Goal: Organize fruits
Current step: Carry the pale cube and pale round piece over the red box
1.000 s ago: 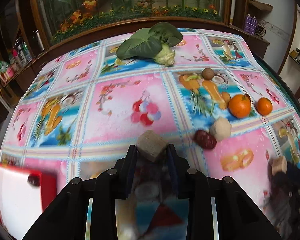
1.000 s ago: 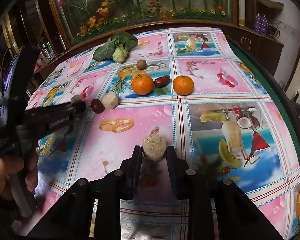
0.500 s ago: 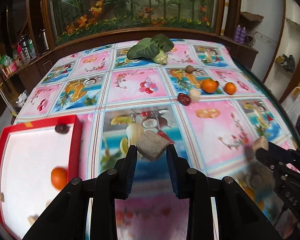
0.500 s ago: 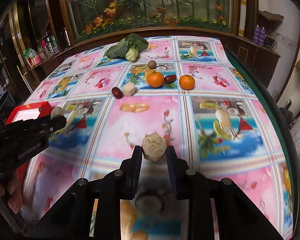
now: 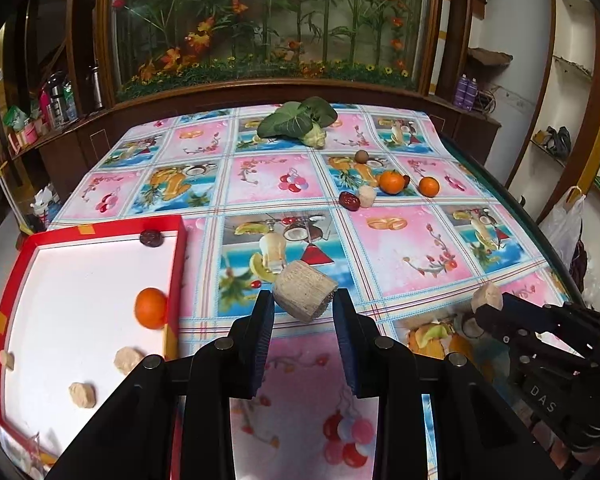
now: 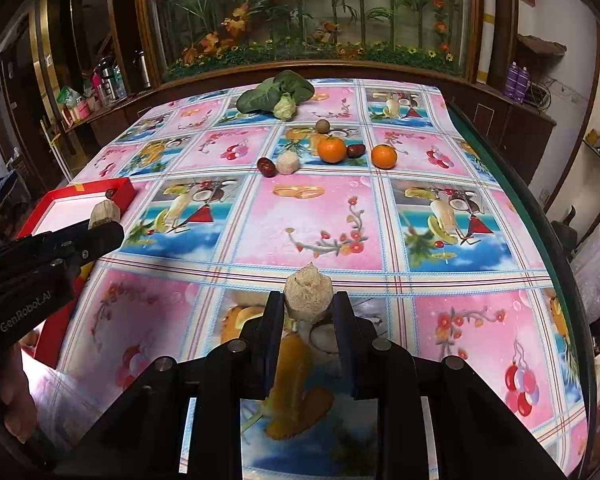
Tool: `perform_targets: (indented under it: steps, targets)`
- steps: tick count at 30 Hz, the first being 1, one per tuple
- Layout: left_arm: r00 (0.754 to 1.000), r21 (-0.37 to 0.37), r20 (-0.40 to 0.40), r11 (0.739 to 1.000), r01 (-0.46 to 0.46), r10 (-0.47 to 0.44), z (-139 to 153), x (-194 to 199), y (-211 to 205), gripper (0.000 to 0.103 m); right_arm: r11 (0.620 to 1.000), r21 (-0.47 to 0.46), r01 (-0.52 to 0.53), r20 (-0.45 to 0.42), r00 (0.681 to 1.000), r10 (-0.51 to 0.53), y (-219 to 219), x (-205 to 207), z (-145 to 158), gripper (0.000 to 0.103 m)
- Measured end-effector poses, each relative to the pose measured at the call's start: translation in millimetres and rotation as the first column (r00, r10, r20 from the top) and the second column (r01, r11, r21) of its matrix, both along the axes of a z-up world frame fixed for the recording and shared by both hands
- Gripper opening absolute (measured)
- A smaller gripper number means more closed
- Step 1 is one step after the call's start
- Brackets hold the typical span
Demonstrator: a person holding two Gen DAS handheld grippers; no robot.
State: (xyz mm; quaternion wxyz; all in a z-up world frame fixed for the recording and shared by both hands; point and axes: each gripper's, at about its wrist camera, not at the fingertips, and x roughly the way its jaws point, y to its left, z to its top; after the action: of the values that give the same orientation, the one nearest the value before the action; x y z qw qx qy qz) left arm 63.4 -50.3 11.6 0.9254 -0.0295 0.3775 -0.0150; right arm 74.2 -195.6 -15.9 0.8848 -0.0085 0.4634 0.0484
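Note:
My left gripper [image 5: 303, 308] is shut on a beige fruit chunk [image 5: 303, 296], held above the cloth just right of the red tray [image 5: 178, 264]. The tray holds an orange [image 5: 151, 308], a dark date [image 5: 151, 237] and several beige chunks [image 5: 126, 360]. My right gripper [image 6: 308, 312] is shut on another beige chunk [image 6: 308, 294], held above the near middle of the table; it also shows in the left wrist view [image 5: 486, 300]. Two oranges [image 6: 332, 149], two dates [image 6: 266, 167], a beige chunk [image 6: 287, 163] and a brown round fruit [image 6: 322, 125] lie farther back.
A leafy green vegetable [image 6: 278, 94] lies at the far edge of the table. A wooden cabinet with a flower display [image 6: 312, 20] stands behind. The table's right edge [image 6: 540, 220] drops off beside shelves and a plastic bag [image 5: 566, 224].
Both grippers have pulled back toward the near side, each holding its chunk. The left one has swung left, bringing the red tray into view beside it.

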Motion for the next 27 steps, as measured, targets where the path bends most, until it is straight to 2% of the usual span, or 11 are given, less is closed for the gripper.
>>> perform_targets:
  steps: [27]
  targets:
    - [0.997,-0.03,-0.005,0.996,-0.083,0.083,2.4,-26.6,39.5,0.029,0.996,-0.046,-0.071,0.022,0.997,0.072,40.7,-8.2,9.3,0.026]
